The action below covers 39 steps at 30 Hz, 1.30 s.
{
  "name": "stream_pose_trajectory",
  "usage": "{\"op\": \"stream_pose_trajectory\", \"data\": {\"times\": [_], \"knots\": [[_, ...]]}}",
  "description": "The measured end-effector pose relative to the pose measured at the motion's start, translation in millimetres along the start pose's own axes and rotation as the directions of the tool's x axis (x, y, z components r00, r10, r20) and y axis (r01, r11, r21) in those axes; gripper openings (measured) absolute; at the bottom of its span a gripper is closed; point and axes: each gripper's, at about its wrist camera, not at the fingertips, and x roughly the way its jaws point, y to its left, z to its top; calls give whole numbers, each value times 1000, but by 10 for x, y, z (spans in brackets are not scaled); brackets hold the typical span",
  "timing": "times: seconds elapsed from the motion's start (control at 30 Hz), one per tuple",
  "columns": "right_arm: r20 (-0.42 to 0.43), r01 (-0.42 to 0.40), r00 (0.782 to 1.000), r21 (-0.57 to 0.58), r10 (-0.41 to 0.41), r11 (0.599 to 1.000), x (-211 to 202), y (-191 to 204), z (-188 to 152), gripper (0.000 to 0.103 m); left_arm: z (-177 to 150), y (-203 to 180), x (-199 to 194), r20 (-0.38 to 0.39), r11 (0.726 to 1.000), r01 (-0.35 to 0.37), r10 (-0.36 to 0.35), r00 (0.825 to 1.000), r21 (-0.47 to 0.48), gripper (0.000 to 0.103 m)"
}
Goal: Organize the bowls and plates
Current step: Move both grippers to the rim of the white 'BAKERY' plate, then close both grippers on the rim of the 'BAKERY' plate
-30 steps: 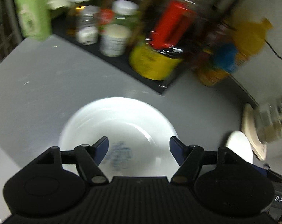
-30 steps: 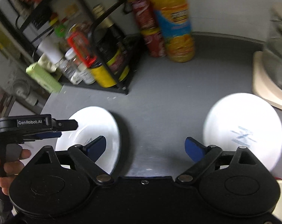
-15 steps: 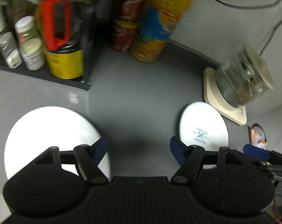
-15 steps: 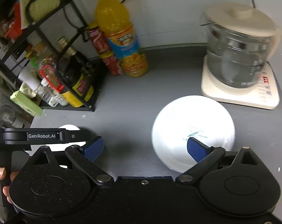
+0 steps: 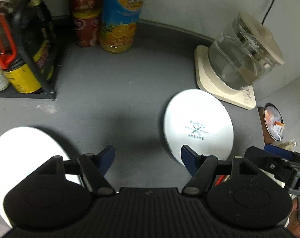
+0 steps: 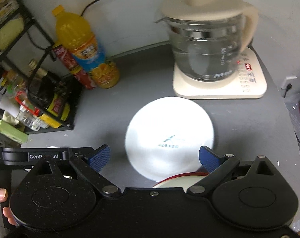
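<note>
White glazed ceramic, by the look of it: a printed plate (image 6: 168,136) lying flat on the grey counter (image 6: 239,123), just at 6 o'clock from the glass kettle (image 6: 207,45) on its cream base. In the right wrist view, centred ahead of the right gripper (image 6: 155,157), between the two blue pads and a little beyond them, not touched. Jaws spread wide, nothing held. At 6 o'clock from that plate, a red-rimmed dish (image 6: 179,179) peeking out under the gripper body, apparently touching or overlapping the plate's near edge; hard to tell which.

In the left wrist view, same printed plate (image 5: 198,128) at 2 o'clock from the left gripper (image 5: 148,157), the right pad just over its near edge. A second white plate (image 5: 29,152) at 9 o'clock, partly under the left finger. Left jaws likewise well open and empty, hovering over bare counter between the two plates.

Judged from these views: stiff, fairly heavy for its thinness, smooth and slippery under rubber pads, and liable to chip or crack if dropped or knocked against the kettle base. Lying flat, so little to bite on from above. Best taken at the rim, one pad under the lip and one on top, at the near edge, 6 o'clock, then lifted level. Worth minding the red-rimmed dish crowding that same edge.
</note>
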Motion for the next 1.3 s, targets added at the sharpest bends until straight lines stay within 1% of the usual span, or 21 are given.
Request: {"op": "stream_pose_trajectory", "data": {"times": [0.17, 0.23, 0.43, 0.5, 0.6, 0.7, 0.8, 0.93, 1.03, 1.1, 1.23, 1.3], "knots": [[-16, 34, 999, 46, -34, 998, 113, -166, 30, 96, 64, -100, 153, -35, 999, 4, -3, 999, 44, 72], [-27, 49, 999, 57, -47, 997, 173, -220, 44, 96, 87, -122, 218, -56, 999, 16, -13, 998, 48, 72], [-68, 89, 994, 104, -82, 991, 389, -397, 100, 84, 171, -172, 421, -97, 997, 37, -30, 995, 66, 71], [-81, 104, 992, 105, -95, 989, 448, -429, 118, 81, 197, -202, 488, -109, 997, 32, -24, 994, 76, 70], [-97, 125, 989, 99, -115, 987, 523, -468, 138, 77, 234, -257, 575, -112, 994, 25, -14, 994, 103, 68], [-107, 136, 986, 91, -127, 986, 564, -491, 156, 76, 272, -302, 673, -124, 993, 36, -22, 992, 111, 67], [-124, 147, 983, 78, -137, 986, 611, -520, 162, 73, 298, -344, 770, -134, 991, 42, -25, 991, 126, 64], [-162, 165, 975, 78, -151, 983, 723, -585, 165, 69, 294, -387, 940, -163, 991, 37, -16, 986, 129, 55], [-186, 177, 969, 71, -161, 982, 795, -641, 166, 68, 271, -385, 1041, -175, 992, 26, -3, 985, 127, 47], [-207, 186, 964, 81, -166, 979, 853, -693, 157, 62, 271, -369, 1092, -179, 994, 23, -3, 984, 107, 45], [-242, 183, 958, 100, -154, 978, 955, -761, 125, 54, 257, -354, 1170, -186, 995, 29, -11, 982, 93, 36], [-251, 181, 956, 113, -148, 977, 990, -787, 129, 48, 260, -337, 1200, -191, 997, 35, -20, 981, 74, 31]]}}
